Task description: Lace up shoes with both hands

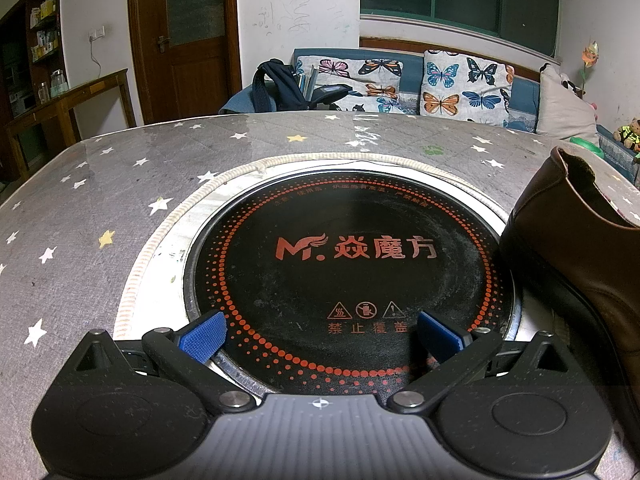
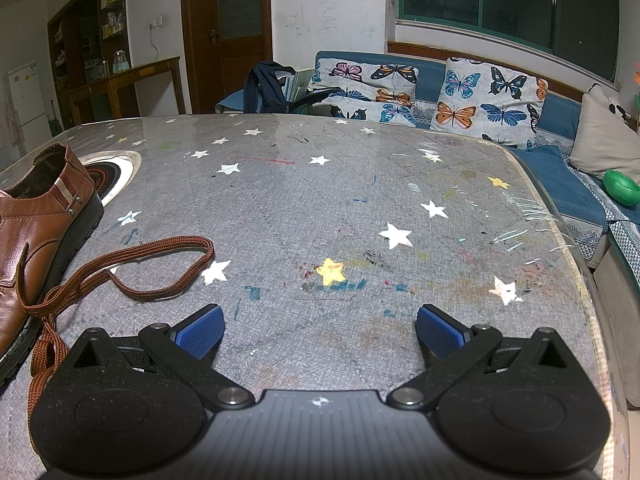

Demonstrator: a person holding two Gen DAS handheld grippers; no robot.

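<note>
A brown leather shoe (image 2: 36, 232) stands at the left edge of the right wrist view, heel away from me. Its brown lace (image 2: 160, 258) trails loose from the shoe across the grey star-patterned table, looping toward my right gripper. My right gripper (image 2: 320, 330) is open and empty, to the right of the lace and shoe. In the left wrist view the same shoe (image 1: 580, 248) shows at the right edge, heel end visible. My left gripper (image 1: 320, 334) is open and empty, over a black round cooktop (image 1: 352, 264), left of the shoe.
The cooktop is set into the middle of the table (image 2: 360, 208). A blue sofa with butterfly cushions (image 2: 480, 96) runs behind and along the right side of the table. A wooden side table (image 1: 68, 104) and door stand at the back left.
</note>
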